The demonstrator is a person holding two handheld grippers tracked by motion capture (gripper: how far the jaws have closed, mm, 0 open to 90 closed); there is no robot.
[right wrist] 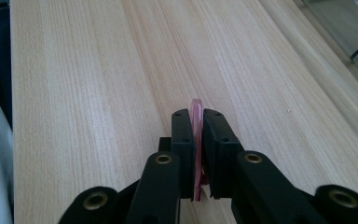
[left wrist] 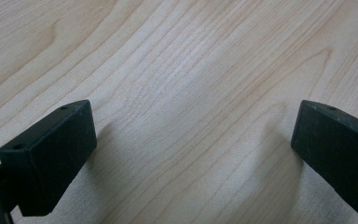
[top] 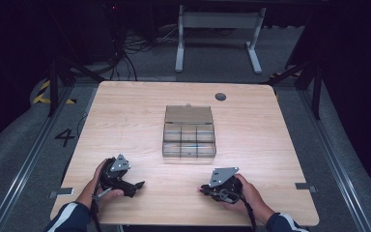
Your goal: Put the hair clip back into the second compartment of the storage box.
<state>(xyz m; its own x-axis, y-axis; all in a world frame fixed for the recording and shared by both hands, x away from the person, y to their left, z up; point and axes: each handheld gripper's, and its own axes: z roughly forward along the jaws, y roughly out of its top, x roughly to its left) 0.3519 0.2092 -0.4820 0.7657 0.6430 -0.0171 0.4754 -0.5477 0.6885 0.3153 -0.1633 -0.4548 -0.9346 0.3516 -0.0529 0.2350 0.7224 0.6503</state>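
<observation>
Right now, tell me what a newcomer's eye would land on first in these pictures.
The clear compartment box stands mid-table with its lid up, the one thing set out on the pale wooden table. Nearer the person, the right gripper is shut on a thin pink disc, held edge-on between its jaws. The left gripper rests open over bare wood.

We note that the thin pink piece (right wrist: 196,140) clamped in the right gripper (right wrist: 196,154) is mostly hidden between the pads, its shape undeterminable, and that the contents of the clear compartment box (top: 189,137) are too small to tell.
</observation>
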